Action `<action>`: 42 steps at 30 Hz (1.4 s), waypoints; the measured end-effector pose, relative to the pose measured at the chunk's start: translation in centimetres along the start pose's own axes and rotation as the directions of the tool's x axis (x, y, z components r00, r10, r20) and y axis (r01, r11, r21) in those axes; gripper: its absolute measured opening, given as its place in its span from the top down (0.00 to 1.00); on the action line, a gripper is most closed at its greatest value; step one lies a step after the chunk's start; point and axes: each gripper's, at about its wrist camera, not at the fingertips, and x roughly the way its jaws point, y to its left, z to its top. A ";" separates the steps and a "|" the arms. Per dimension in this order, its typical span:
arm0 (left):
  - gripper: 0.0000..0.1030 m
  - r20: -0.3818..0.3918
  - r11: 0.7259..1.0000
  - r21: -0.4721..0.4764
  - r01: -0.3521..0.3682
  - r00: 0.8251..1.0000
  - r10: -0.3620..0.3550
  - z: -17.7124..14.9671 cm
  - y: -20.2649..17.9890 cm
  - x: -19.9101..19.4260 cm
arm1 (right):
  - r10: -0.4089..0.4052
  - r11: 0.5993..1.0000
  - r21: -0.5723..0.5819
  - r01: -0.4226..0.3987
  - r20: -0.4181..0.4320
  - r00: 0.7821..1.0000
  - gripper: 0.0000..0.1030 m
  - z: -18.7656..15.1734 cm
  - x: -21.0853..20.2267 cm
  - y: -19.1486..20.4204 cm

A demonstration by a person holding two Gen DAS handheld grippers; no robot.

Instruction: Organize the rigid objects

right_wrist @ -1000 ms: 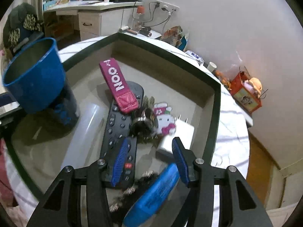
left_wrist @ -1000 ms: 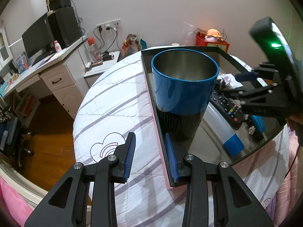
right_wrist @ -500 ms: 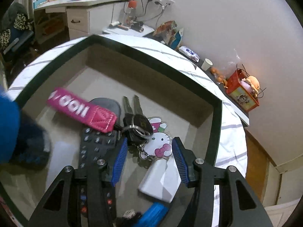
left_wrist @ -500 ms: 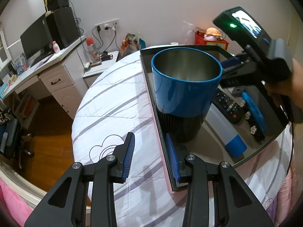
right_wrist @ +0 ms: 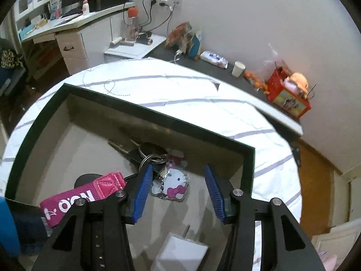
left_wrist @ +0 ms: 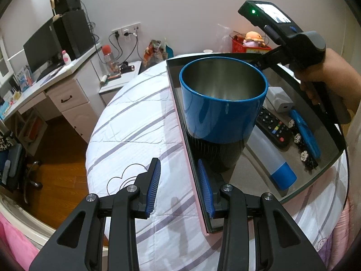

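My left gripper (left_wrist: 179, 188), jaws apart, straddles the tray's (left_wrist: 178, 103) left wall beside the blue cup (left_wrist: 222, 103), while my right gripper (right_wrist: 177, 194), jaws apart and empty, hovers over the Hello Kitty keychain (right_wrist: 172, 184) near the tray's far wall.

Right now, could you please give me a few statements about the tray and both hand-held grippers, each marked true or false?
1. The blue cup stands upright in the tray. True.
2. The right hand-held gripper is shut on the keys. False: its jaws are open above the Hello Kitty charm, gripping nothing.
3. The left hand-held gripper is open, its jaws astride the tray's near wall. True.
4. The remote lies on the bedspread outside the tray. False: it lies inside the tray, beside the cup.
5. The cup holds the white charger. False: the cup looks empty; the charger lies on the tray floor.
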 end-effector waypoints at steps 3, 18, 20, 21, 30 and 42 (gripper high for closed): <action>0.65 0.002 1.000 0.002 0.000 1.000 0.000 0.0 0.0 -0.1 | -0.004 0.999 -0.050 0.002 -0.044 0.999 0.52 -0.8 -0.4 0.7; 0.65 0.000 1.000 -0.002 0.006 1.000 -0.006 0.0 0.1 0.0 | 0.100 0.994 -0.042 -0.103 -0.073 0.992 0.44 1.1 0.8 4.1; 0.65 -0.001 1.000 -0.001 0.007 1.000 -0.007 0.0 0.1 0.0 | 0.148 0.989 -0.022 -0.149 -0.048 0.988 0.42 1.2 0.7 3.9; 0.65 -0.001 1.000 0.000 0.008 1.000 -0.008 0.0 0.1 0.0 | 0.143 0.989 -0.024 -0.144 -0.054 0.988 0.42 1.0 0.6 4.1; 0.65 0.004 1.000 -0.012 0.016 1.000 -0.016 0.0 0.2 -0.1 | -0.081 0.967 -0.248 0.053 -0.105 0.991 0.42 -3.5 -2.3 3.2; 0.62 0.002 1.000 -0.024 0.010 1.000 -0.010 -0.2 0.2 -0.3 | -0.075 0.913 -0.407 0.003 -0.162 0.984 0.38 -6.5 -3.4 6.8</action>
